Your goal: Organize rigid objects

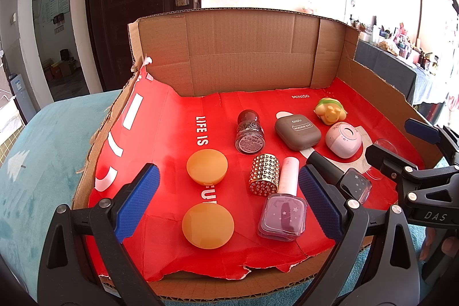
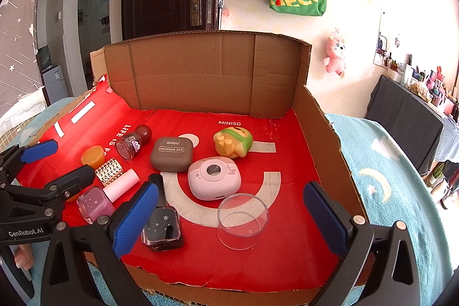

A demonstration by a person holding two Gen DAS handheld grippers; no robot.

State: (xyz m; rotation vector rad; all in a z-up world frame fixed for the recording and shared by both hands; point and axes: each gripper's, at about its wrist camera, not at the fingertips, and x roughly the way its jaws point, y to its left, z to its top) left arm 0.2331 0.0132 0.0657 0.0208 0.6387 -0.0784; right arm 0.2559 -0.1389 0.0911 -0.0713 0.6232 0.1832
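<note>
Two grippers hover spread wide over a cardboard tray [image 1: 252, 48] of cosmetics
Left gripper [image 1: 229, 202] fingers gape above two orange lids [image 1: 207, 167] and a lilac nail polish bottle [image 1: 282, 212]; right gripper [image 2: 229, 218], holding nothing, frames a dark polish bottle [image 2: 163, 230] beside a clear cup [image 2: 242, 220]

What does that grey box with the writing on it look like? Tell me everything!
The grey box is a rounded, squarish case that looks like matte plastic, with a seam around its side. It is shut and lies flat on the red liner, near the middle. White print on the lid says "novo" and "EYE SHADOW". The pink case sits beside it.
</note>
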